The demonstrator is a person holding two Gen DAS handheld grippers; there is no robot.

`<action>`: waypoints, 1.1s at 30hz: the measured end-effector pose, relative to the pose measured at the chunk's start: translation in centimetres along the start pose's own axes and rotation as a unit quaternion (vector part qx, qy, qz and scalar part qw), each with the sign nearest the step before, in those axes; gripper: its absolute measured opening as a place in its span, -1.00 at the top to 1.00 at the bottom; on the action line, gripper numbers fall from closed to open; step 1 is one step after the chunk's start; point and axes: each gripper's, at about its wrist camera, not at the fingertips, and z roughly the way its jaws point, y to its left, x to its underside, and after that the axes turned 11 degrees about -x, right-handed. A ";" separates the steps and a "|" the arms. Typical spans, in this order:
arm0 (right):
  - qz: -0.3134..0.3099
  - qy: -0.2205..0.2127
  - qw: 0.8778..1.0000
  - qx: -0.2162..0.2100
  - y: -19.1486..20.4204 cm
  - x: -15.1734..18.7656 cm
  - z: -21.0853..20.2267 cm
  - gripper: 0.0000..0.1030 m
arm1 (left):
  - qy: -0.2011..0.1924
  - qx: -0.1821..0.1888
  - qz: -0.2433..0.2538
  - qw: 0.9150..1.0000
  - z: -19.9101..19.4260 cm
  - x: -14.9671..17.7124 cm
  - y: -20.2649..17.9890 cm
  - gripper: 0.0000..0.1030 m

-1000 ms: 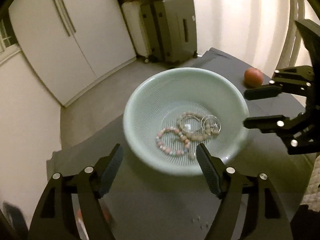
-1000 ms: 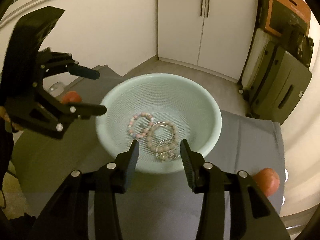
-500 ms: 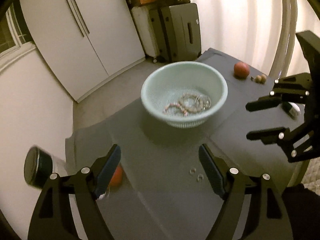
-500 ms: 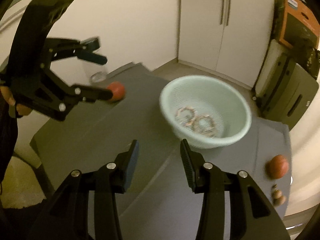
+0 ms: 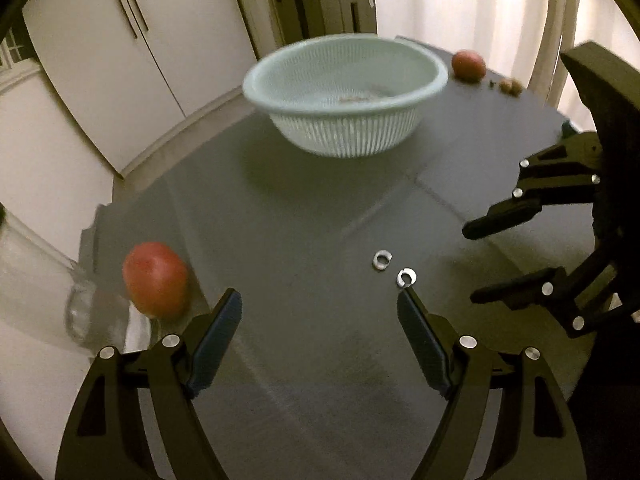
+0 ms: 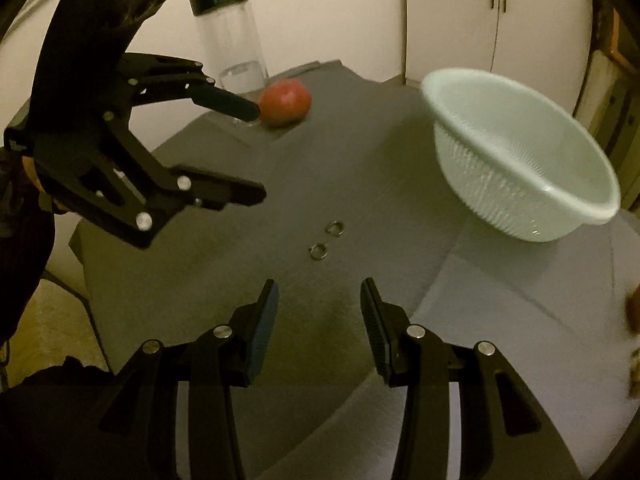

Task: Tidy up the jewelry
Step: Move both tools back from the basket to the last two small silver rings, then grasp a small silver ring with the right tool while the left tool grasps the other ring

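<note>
Two small silver rings [image 5: 382, 259] [image 5: 407, 277] lie side by side on the dark grey tablecloth [image 5: 304, 216]. They show in the right wrist view too, as rings [image 6: 335, 228] [image 6: 319, 251]. My left gripper [image 5: 317, 294] is open and empty, its right fingertip just short of the nearer ring. My right gripper [image 6: 319, 282] is open more narrowly and empty, a little short of the rings. Each gripper shows in the other's view: the right gripper [image 5: 472, 266], the left gripper [image 6: 259, 153]. The pale green basket bowl [image 5: 344, 92] [image 6: 520, 160] stands farther back, with blurred jewelry [image 5: 360, 98] barely showing inside.
A red fruit [image 5: 156, 278] [image 6: 285, 102] sits by a clear glass jar [image 6: 230, 36] with a black lid at the table's corner. Another red fruit [image 5: 468, 65] and small brown nuts [image 5: 510, 86] lie beyond the bowl. White cupboards and suitcases stand behind the table.
Both grippers have drawn back from over the bowl and sunk toward the table. The two rings now lie just ahead of the fingertips, and the bowl's contents are mostly hidden by its rim.
</note>
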 end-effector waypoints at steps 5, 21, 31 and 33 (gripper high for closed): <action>-0.005 0.009 1.000 -0.007 -0.5 -0.7 2.4 0.15 | 0.011 0.014 -0.001 1.000 2.1 1.1 0.2 -0.52; -0.042 -0.007 0.999 0.028 -1.2 -1.3 3.5 0.75 | 0.004 0.046 0.007 0.999 4.2 0.6 -0.4 -0.52; -0.006 -0.018 0.999 0.032 -3.9 1.5 0.5 0.75 | 0.001 0.083 0.004 0.997 4.9 -0.5 -2.0 -0.40; -0.002 -0.022 0.999 0.028 -4.0 1.8 0.3 0.75 | 0.001 0.080 -0.001 0.997 4.9 -0.6 -1.8 -0.06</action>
